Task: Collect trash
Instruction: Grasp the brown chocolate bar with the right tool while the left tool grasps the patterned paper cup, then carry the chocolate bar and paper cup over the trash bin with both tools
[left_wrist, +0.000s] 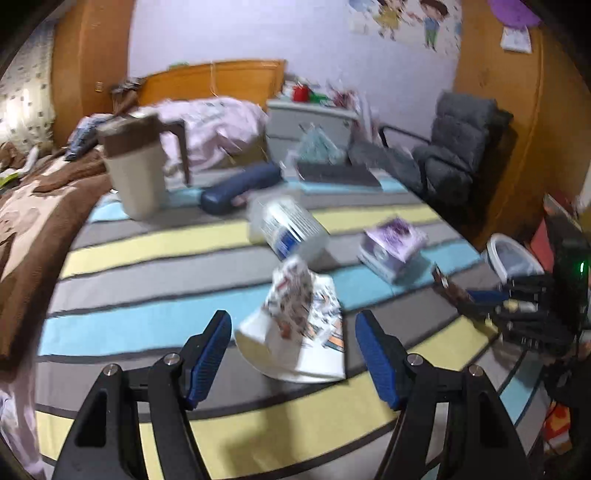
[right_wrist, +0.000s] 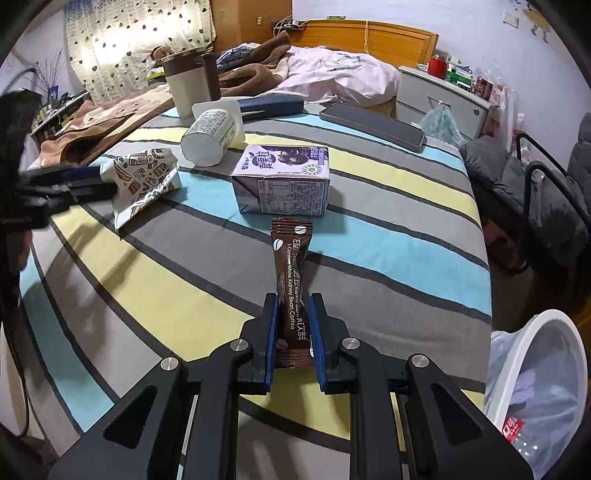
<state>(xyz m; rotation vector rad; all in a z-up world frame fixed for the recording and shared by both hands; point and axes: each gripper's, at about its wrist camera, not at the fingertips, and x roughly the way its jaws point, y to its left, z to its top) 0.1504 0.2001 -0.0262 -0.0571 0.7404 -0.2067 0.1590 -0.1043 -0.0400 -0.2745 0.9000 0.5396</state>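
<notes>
Left wrist view first: the left claw (left_wrist: 293, 343) stood wide open, blue ribbed pads either side of a crumpled printed paper wrapper (left_wrist: 299, 325) lying on the striped bedspread (left_wrist: 147, 321). The wrapper sat dead ahead btwn the fingers, not yet pinched as far as this blurred frame showed. Beyond it lay a toppled plastic cup (left_wrist: 288, 229) w/ a printed label, and a purple carton (left_wrist: 393, 247) off to the right. The white bin (left_wrist: 511, 254) peeked in at far right, beside the bed's edge.

Right wrist view: the right claw (right_wrist: 291, 325) was closed narrow on a brown coffee sachet (right_wrist: 291, 273), a slim glossy foil stick whose long axis ran straight out along the fingers, far end near the carton (right_wrist: 282, 181). The bin (right_wrist: 546, 373), translucent liner and some trash already in it, lay low and to the right (the nearer target for this arm, I'd judge). A swing right and down looked like what the drop needs. Here the left claw (right_wrist: 107, 184) appeared at the wrapper (right_wrist: 147, 177), touching its edge.
</notes>
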